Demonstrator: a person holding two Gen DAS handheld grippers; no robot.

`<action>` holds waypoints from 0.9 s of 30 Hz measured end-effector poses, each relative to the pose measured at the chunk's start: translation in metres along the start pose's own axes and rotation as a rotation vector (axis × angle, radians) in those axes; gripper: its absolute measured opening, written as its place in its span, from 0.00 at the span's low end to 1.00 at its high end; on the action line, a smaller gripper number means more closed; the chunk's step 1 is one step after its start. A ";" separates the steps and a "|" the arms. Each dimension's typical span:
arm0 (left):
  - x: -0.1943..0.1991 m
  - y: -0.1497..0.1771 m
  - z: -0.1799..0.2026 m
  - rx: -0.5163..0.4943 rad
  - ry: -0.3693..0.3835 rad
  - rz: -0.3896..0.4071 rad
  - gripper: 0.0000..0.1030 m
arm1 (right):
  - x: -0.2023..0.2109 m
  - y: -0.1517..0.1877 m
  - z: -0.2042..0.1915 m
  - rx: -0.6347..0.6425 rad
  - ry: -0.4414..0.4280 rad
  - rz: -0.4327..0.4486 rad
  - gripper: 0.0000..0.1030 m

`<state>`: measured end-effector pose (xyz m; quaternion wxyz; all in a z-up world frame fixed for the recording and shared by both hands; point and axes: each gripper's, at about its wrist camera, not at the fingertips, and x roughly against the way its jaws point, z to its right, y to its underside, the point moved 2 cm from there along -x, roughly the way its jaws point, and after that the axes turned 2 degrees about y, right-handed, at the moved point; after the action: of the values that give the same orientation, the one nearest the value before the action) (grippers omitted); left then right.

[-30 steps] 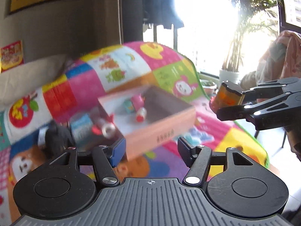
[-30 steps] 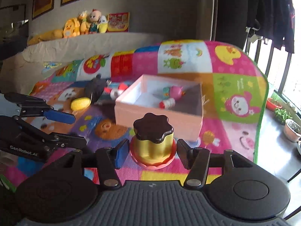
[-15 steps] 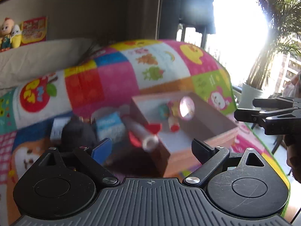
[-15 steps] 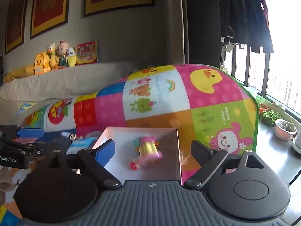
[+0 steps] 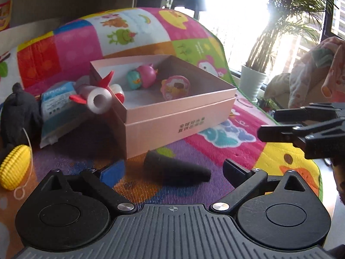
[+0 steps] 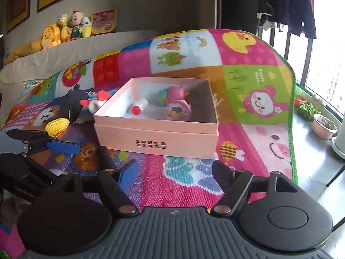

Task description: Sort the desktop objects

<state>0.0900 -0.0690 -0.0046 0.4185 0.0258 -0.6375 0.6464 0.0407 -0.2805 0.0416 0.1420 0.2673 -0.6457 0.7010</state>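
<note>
Pink box [image 6: 155,139], Chinese print, unreadable

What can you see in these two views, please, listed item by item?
play mat: one, multicoloured, under everything
box: one, pink, open, mid-mat
in the box: three toys; pink-teal figure, round pink toy, white-red cylinder
finned tube: one, white and red, at the box's left corner
packet: one, blue-white, behind the tube
soft toy: one, black, far left
ball: one, yellow, ribbed, near left
tapered object: one, black, before the box
left gripper: black, jaws opening, tapered object between them, ungripped
right gripper: black, jaws closing on nothing
</note>
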 end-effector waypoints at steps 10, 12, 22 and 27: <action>0.021 0.015 0.019 0.015 0.106 -0.049 0.98 | -0.001 0.016 0.003 -0.010 -0.009 -0.041 0.66; 0.033 0.020 0.011 0.023 -0.004 -0.031 0.98 | -0.002 0.017 -0.003 0.005 -0.027 -0.048 0.66; 0.063 0.036 -0.034 0.173 -0.228 0.032 0.98 | -0.040 0.020 -0.055 0.165 -0.012 -0.123 0.66; 0.064 0.039 -0.035 0.192 -0.220 0.057 0.99 | -0.050 0.009 -0.055 0.124 0.096 -0.097 0.66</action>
<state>0.0436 -0.0001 -0.0057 0.3231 0.1183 -0.6151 0.7094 0.0666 -0.2198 0.0051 0.1897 0.2727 -0.5799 0.7439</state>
